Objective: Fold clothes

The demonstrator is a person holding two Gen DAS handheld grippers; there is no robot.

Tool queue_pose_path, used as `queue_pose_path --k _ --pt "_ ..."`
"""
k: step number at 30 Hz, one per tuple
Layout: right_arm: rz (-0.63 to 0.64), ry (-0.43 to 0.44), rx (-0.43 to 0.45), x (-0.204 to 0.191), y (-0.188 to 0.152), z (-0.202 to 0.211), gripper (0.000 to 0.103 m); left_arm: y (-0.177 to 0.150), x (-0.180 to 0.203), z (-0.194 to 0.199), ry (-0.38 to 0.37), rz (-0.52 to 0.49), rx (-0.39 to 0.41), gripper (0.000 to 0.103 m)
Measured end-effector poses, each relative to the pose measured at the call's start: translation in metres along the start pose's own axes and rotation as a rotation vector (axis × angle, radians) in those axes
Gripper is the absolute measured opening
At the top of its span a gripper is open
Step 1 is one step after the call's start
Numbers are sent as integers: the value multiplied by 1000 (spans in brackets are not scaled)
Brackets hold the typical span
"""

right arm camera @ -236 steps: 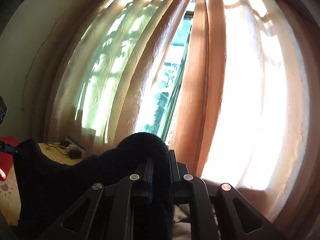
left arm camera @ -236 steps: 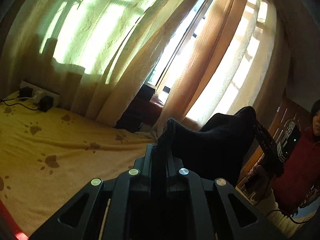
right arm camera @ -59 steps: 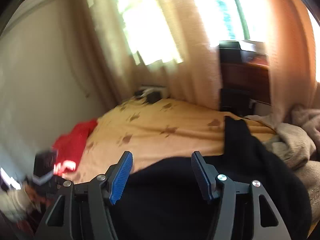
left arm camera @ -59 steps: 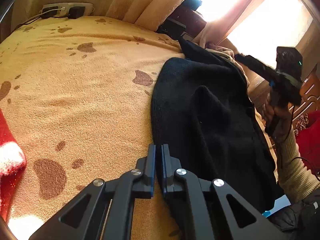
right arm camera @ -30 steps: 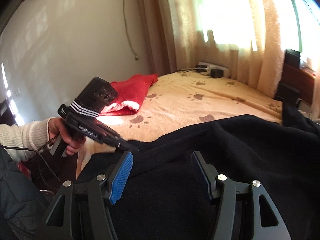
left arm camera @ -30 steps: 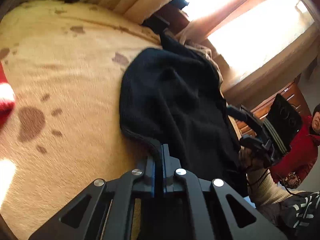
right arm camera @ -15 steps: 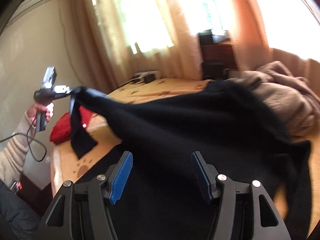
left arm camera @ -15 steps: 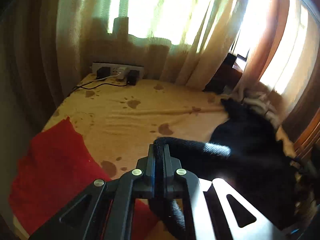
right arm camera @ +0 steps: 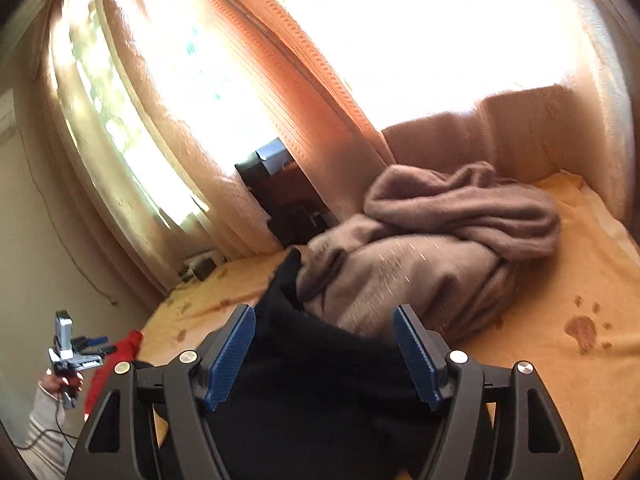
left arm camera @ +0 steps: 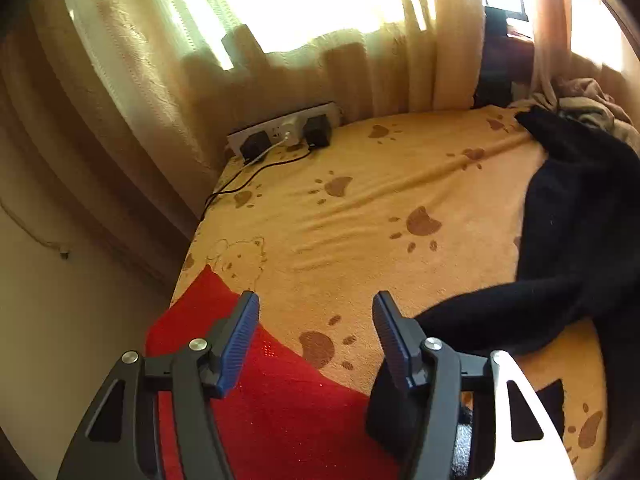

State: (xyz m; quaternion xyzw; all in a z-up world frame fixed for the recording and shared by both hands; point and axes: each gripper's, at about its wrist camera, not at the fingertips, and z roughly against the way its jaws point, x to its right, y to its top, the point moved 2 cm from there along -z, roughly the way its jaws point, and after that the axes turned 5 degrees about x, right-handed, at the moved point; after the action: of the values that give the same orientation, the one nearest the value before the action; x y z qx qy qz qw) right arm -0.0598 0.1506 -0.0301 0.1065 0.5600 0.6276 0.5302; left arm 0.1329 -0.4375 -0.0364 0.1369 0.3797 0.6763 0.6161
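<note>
A black knit garment (left arm camera: 580,220) lies spread on the right of the bed, one sleeve (left arm camera: 480,316) reaching towards my left gripper (left arm camera: 316,302). That gripper's jaws are opening, with nothing between the blue pads; the sleeve lies just right of the right finger. In the right wrist view the black garment (right arm camera: 320,380) fills the space under my right gripper (right arm camera: 324,314). Its jaws are opening too, and the pads stand apart from the cloth. Far left in that view a hand (right arm camera: 60,384) holds the left gripper (right arm camera: 94,344).
A red garment (left arm camera: 260,400) lies at the bed's near left corner. A grey-brown garment pile (right arm camera: 440,240) sits beyond the black one. The yellow paw-print blanket (left arm camera: 360,208) covers the bed. A power strip with plugs (left arm camera: 284,132) rests by the curtains (left arm camera: 360,72). A dark cabinet (right arm camera: 280,192) stands behind.
My left gripper has opened and let go of the black sleeve, which now lies on the blanket. The right gripper has swung towards the grey-brown pile and opened a little wider.
</note>
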Motion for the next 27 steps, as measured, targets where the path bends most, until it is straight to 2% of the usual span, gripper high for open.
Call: queue_pose_path --k 2,5,6,9,11,13,14,15,17,18,24,27 --pt "35 -18 5 -10 20 -34 74 7 -3 -3 -9 62 13 71" --pt "70 18 -52 -31 39 -100 74 14 7 -7 -53 127 30 74" --pt "70 53 -102 -36 41 -126 74 16 14 -9 -74 140 33 74" --pt "24 34 -288 -32 27 -195 73 25 45 -19 -160 148 39 78" --pt "56 -73 -364 -21 14 -218 73 31 67 -26 -229 146 36 80" --pt "144 -133 -417 -13 4 -224 71 38 93 -34 -295 121 22 80" --pt "234 -176 -450 -14 0 -225 62 41 107 -39 -319 94 12 80" --pt "372 -257 -474 -18 -7 -224 52 44 122 -44 -343 66 2 80" --pt "663 -440 -498 -22 -21 -222 51 50 149 -52 -375 5 -11 80" --pt "739 -494 -502 -18 -25 -221 51 51 161 -56 -382 -22 -15 80" --pt "838 -669 -485 28 -7 -204 54 49 208 -80 -417 -117 -70 80" --pt "867 -809 -468 62 12 -199 54 43 216 -96 -420 -126 -116 80"
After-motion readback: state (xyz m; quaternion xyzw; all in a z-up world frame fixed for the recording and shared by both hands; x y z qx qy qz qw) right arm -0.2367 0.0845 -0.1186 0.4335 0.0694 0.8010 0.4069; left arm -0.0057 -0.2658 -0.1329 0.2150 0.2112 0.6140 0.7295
